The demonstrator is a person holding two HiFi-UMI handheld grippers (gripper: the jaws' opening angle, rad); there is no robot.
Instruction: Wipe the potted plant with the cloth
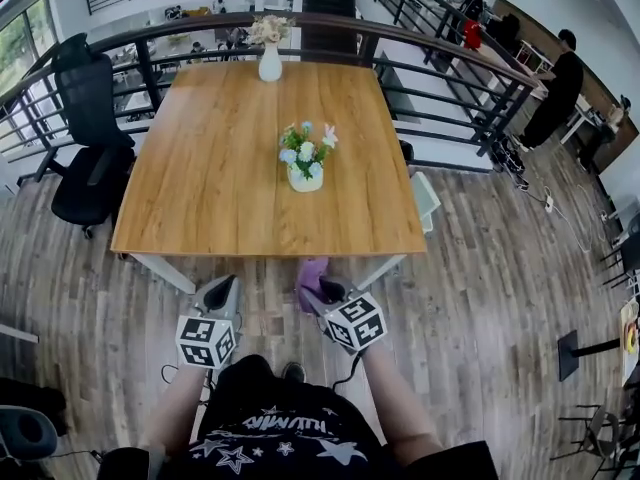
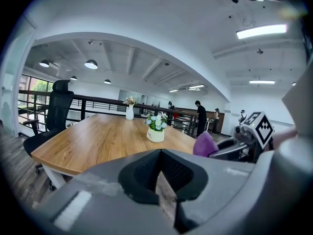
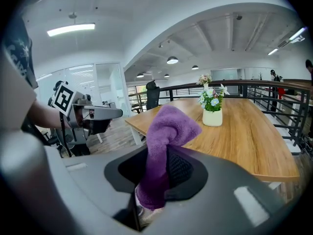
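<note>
A small white potted plant [image 1: 305, 158] with pale blue and pink flowers stands near the middle of the wooden table [image 1: 220, 148]; it also shows in the left gripper view as the potted plant [image 2: 156, 128] and in the right gripper view as the potted plant [image 3: 212, 108]. My right gripper [image 1: 322, 290] is shut on a purple cloth [image 3: 164, 146], held just short of the table's near edge; the cloth [image 1: 309, 276] sticks up past the jaws. My left gripper [image 1: 222, 293] hangs beside it, shut with nothing between its jaws.
A white vase [image 1: 270, 60] with dried flowers stands at the table's far edge. A black office chair [image 1: 88, 138] is at the left. Dark railings [image 1: 440, 78] run behind and to the right. People stand further off at the right.
</note>
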